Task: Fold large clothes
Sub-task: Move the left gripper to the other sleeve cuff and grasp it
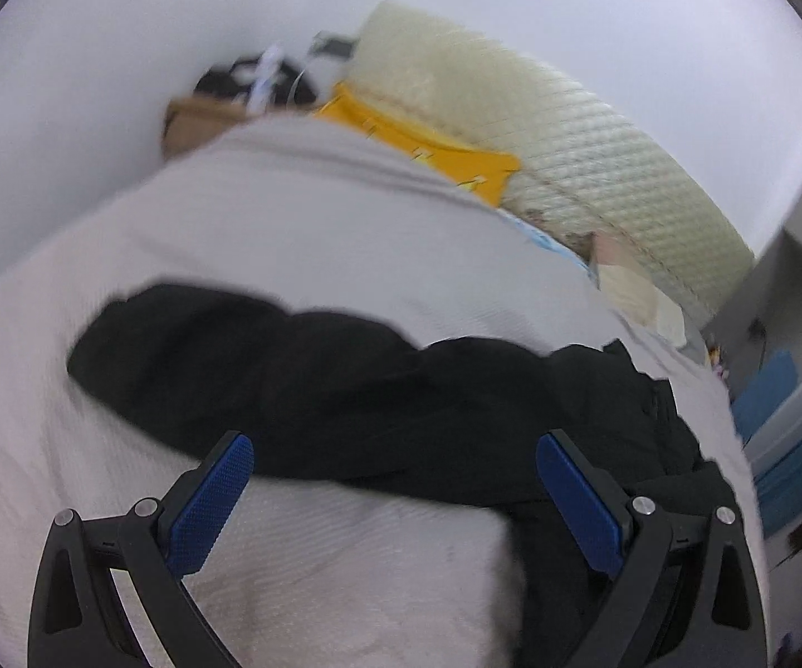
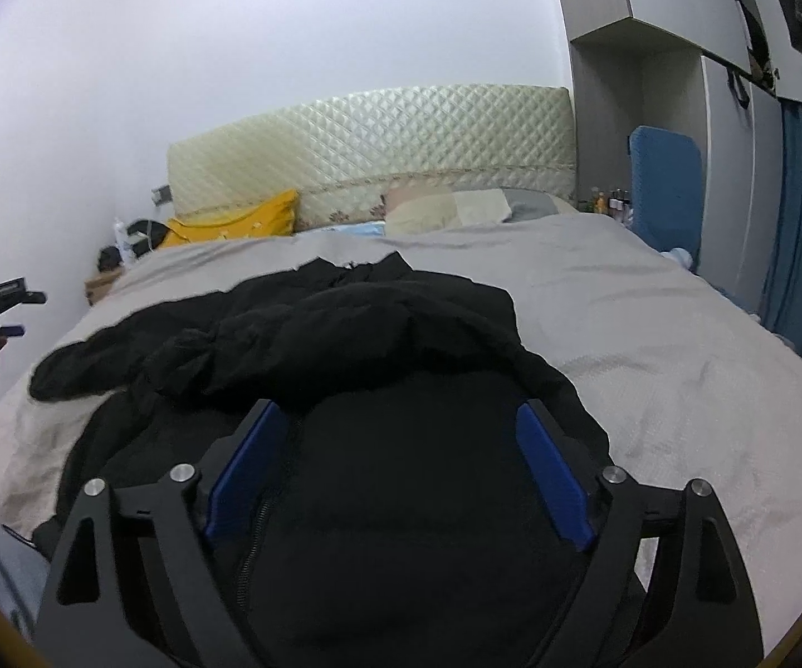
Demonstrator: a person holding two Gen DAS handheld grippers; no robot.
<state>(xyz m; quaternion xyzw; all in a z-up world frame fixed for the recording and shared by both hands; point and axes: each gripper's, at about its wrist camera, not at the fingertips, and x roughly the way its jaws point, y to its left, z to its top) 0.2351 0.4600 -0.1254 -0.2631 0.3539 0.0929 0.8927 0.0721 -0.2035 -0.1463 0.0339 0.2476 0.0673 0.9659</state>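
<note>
Quilted headboard (image 2: 373,133); yellow pillow (image 2: 234,222) (perhaps bag); blue curtain (image 2: 791,211)

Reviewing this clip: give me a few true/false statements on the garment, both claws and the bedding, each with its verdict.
1. The black zip-front jacket lies on the grey bedspread. True.
2. The right claw is shut on the jacket. False: its jaws stand wide open above the jacket, gripping nothing.
3. The left claw is open. True.
4. The jacket is folded into a neat square. False: it lies rumpled, one sleeve stretched out to the side.
5. A yellow pillow sits by the cream quilted headboard. True.
6. The yellow pillow lies on top of the jacket. False: it is at the head of the bed, apart from the jacket.
</note>
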